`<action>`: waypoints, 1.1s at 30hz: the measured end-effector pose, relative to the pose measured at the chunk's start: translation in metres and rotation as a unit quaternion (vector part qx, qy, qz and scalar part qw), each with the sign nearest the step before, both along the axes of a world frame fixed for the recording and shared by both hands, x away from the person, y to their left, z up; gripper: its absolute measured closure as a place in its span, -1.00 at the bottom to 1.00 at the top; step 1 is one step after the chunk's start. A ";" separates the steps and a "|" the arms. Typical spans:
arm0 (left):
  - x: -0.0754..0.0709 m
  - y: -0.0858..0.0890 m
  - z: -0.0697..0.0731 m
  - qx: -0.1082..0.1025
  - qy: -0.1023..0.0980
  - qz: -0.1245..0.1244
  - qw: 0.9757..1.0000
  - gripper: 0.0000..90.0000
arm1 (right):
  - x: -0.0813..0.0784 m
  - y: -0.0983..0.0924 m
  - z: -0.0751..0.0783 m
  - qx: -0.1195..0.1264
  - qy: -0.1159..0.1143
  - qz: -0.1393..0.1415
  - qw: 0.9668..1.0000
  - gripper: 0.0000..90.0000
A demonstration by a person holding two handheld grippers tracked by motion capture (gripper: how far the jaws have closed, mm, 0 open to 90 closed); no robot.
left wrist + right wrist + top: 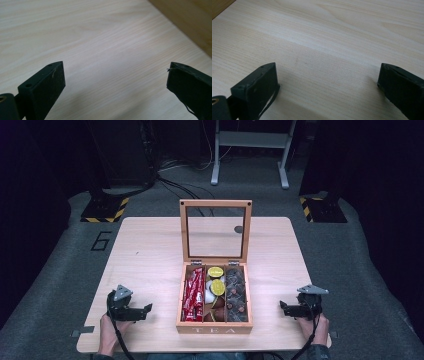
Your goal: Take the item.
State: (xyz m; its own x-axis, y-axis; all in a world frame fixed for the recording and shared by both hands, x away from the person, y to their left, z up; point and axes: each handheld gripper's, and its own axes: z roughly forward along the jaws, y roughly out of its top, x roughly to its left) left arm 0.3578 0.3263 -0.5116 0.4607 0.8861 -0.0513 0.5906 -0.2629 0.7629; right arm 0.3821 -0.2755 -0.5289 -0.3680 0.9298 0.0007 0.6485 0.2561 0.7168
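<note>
Dark floor and black stands are seen around a pale wooden table in the high view. At the table's near middle a wooden tea box marked TEA is placed, its glass-paned lid raised upright at the far side. Three compartments are noted: red sachets in the left one, yellow-topped capsules in the middle one, dark wrapped items in the right one. The left gripper is held in the left hand near the left front edge, pointed toward the box, well apart from it. The right gripper is held in the right hand near the right front edge, likewise pointed inward. In the left gripper view, both black jaws are spread wide over bare tabletop, nothing between them; the box wall is seen at the upper right corner. In the right gripper view, the jaws are likewise spread wide and empty over bare wood, a sliver of the box showing at the upper left corner.
</note>
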 end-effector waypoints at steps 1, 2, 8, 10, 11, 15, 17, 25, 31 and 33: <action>-0.001 -0.004 0.007 0.002 -0.007 -0.013 1.000 -0.96 | 0.000 0.000 0.000 -0.001 0.000 0.001 1.000 -0.95; -0.002 -0.007 0.010 0.001 -0.007 -0.016 1.000 -0.95 | 0.000 0.000 0.000 0.000 0.000 -0.001 1.000 -0.95; -0.005 -0.013 0.024 0.003 -0.023 -0.036 0.999 -0.94 | 0.000 0.001 0.000 0.001 -0.004 -0.002 1.000 -0.95; -0.006 -0.017 0.031 0.005 -0.030 -0.046 0.998 -0.94 | 0.000 0.001 0.000 0.001 -0.004 -0.002 1.000 -0.95; -0.007 -0.022 0.036 0.008 -0.039 -0.054 0.998 -0.95 | 0.000 0.001 0.000 0.001 -0.003 -0.002 1.000 -0.95; -0.007 -0.028 0.046 0.017 -0.051 -0.070 0.996 -0.95 | 0.000 0.001 0.000 0.001 -0.004 -0.002 1.000 -0.95; -0.006 -0.036 0.055 0.012 -0.059 -0.083 0.995 -0.95 | 0.000 0.001 0.000 0.001 -0.004 -0.002 1.000 -0.95; 0.001 -0.057 0.073 0.010 -0.078 -0.113 0.991 -0.97 | 0.000 0.001 0.000 0.001 -0.004 -0.002 1.000 -0.95; 0.007 -0.076 0.081 0.016 -0.080 -0.142 0.987 -0.97 | 0.000 0.000 0.000 0.000 -0.004 0.001 1.000 -0.94; 0.008 -0.082 0.082 0.015 -0.077 -0.148 0.986 -0.97 | 0.000 0.000 0.000 0.000 -0.004 0.001 1.000 -0.94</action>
